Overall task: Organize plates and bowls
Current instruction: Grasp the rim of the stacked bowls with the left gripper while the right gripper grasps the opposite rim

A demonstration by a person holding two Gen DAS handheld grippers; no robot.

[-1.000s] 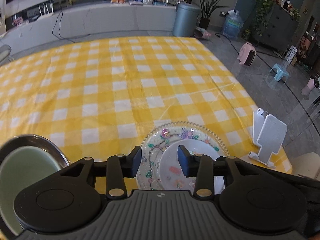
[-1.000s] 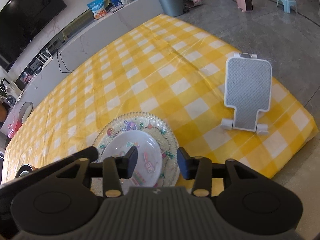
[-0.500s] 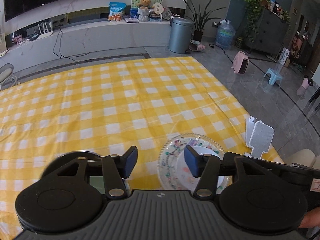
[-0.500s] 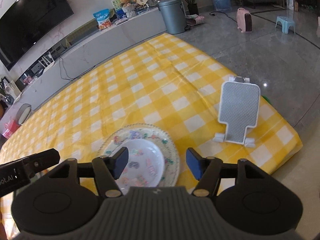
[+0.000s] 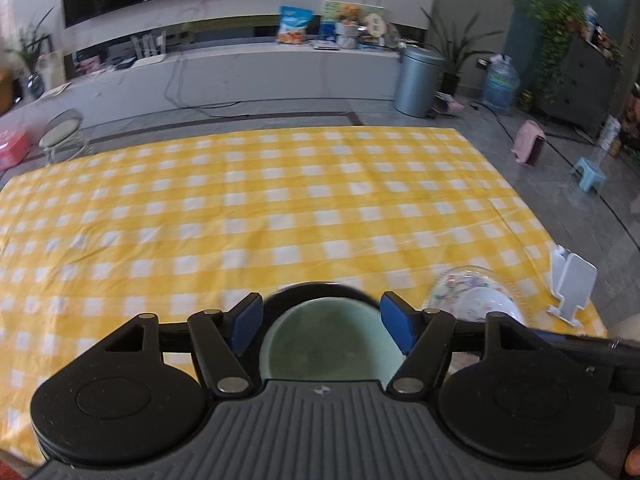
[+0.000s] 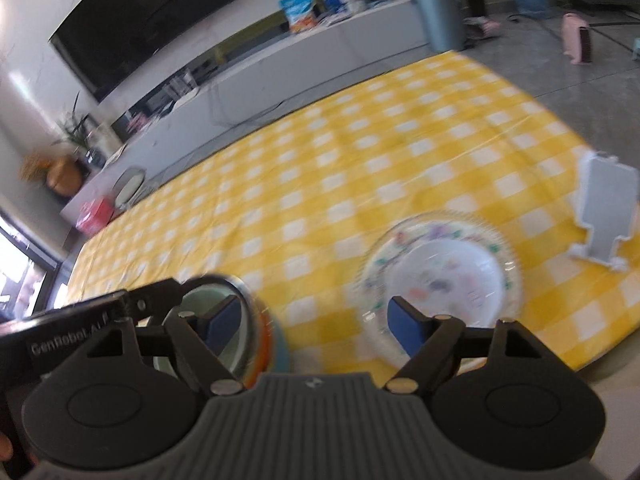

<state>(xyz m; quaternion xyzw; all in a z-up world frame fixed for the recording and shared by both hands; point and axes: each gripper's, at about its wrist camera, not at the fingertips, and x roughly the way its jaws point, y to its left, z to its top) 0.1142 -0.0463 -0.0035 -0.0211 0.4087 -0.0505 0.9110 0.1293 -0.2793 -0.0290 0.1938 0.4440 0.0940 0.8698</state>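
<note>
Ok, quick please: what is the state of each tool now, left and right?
Left tool: opening, holds nothing; the green bowl lies below it.
Right tool: opening, holds nothing; the white bowl rests on the patterned plate.

Both tongs [image 5: 322, 326] [image 6: 314, 324] opening, empty

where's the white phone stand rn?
The white phone stand stands upright on the yellow checked tablecloth near its right edge, just right of the patterned plate with the white bowl on it; the left wrist view shows it far right too.
</note>
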